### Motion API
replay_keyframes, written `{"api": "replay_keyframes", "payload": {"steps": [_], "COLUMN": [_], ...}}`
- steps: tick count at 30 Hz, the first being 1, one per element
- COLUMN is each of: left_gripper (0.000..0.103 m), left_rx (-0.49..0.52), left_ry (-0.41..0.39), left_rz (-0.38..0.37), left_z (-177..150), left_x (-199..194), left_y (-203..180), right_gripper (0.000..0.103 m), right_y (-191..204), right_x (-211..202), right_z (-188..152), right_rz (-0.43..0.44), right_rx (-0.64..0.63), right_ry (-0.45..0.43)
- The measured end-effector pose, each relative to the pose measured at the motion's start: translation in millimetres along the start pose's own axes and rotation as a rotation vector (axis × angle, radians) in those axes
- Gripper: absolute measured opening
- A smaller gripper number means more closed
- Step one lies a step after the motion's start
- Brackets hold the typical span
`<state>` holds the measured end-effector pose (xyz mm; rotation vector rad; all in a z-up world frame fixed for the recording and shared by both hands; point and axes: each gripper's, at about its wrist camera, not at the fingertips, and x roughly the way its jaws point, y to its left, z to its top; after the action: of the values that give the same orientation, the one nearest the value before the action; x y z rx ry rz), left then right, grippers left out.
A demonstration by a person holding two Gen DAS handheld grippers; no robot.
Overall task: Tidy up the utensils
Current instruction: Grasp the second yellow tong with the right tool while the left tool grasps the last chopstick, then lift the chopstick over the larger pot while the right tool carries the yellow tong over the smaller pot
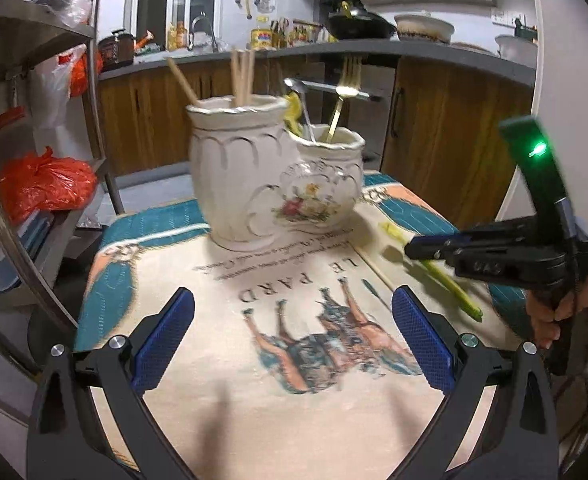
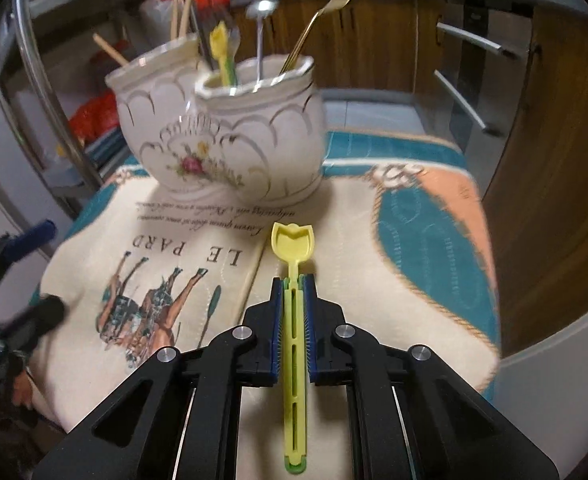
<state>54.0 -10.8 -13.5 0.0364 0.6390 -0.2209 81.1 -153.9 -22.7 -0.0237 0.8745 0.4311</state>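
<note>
My right gripper is shut on a yellow-green plastic spoon, its head pointing toward the pots, low over the printed cloth. It also shows in the left wrist view with the spoon. My left gripper is open and empty above the cloth. The tall white pot holds wooden chopsticks. The shorter flowered pot holds a gold fork, a metal spoon and a yellow utensil. Both pots show in the right wrist view.
A single chopstick lies on the cloth beside the right gripper. A metal rack with orange bags stands to the left. Wooden cabinets and a counter run behind the table. The table edge drops off on the right.
</note>
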Motion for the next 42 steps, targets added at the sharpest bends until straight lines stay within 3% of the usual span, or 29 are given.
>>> {"api": "replay_keyframes", "payload": {"steps": [10, 13, 15, 19, 21, 23, 28, 35, 38, 42], "left_gripper": [0.097, 0.09, 0.07, 0.047, 0.019, 0.009, 0.007, 0.006, 0.006, 0.006], "left_rx": [0.002, -0.004, 0.01, 0.066, 0.078, 0.095, 0.081, 0.076, 0.076, 0.094], "left_ry": [0.171, 0.203, 0.237, 0.26, 0.266, 0.277, 0.288, 0.237, 0.191, 0.071], "left_rz": [-0.023, -0.022, -0.01, 0.031, 0.024, 0.022, -0.012, -0.052, -0.078, -0.1], "left_z": [2.4, 4.5, 3.7, 0.3, 2.8, 4.3, 4.7, 4.7, 6.5, 10.0], "left_x": [46.1, 56.3, 64.8, 72.9, 72.8, 73.7, 68.1, 45.1, 29.8, 0.3], "left_y": [-62.8, -75.5, -85.4, -98.7, -99.8, -99.0, -78.9, -56.6, -48.1, -36.3], "right_gripper": [0.011, 0.011, 0.011, 0.011, 0.011, 0.011, 0.011, 0.01, 0.01, 0.01], "right_y": [-33.9, -37.1, -37.9, -36.4, -35.4, -33.8, -32.7, -23.3, -17.0, -8.2], "right_x": [-43.8, -45.4, -45.3, -47.8, -49.3, -50.1, -56.1, -63.3, -68.5, -80.0], "right_z": [-15.4, -19.2, -20.9, -24.7, -26.0, -26.7, -26.9, -27.0, -25.8, -19.8], "right_rz": [0.028, 0.039, 0.05, 0.069, 0.071, 0.079, 0.096, 0.081, 0.061, 0.045], "right_rx": [0.044, 0.055, 0.058, 0.048, 0.038, 0.033, 0.027, -0.007, -0.03, -0.062], "right_ry": [-0.142, -0.163, -0.168, -0.179, -0.185, -0.188, -0.218, -0.271, -0.302, -0.367]}}
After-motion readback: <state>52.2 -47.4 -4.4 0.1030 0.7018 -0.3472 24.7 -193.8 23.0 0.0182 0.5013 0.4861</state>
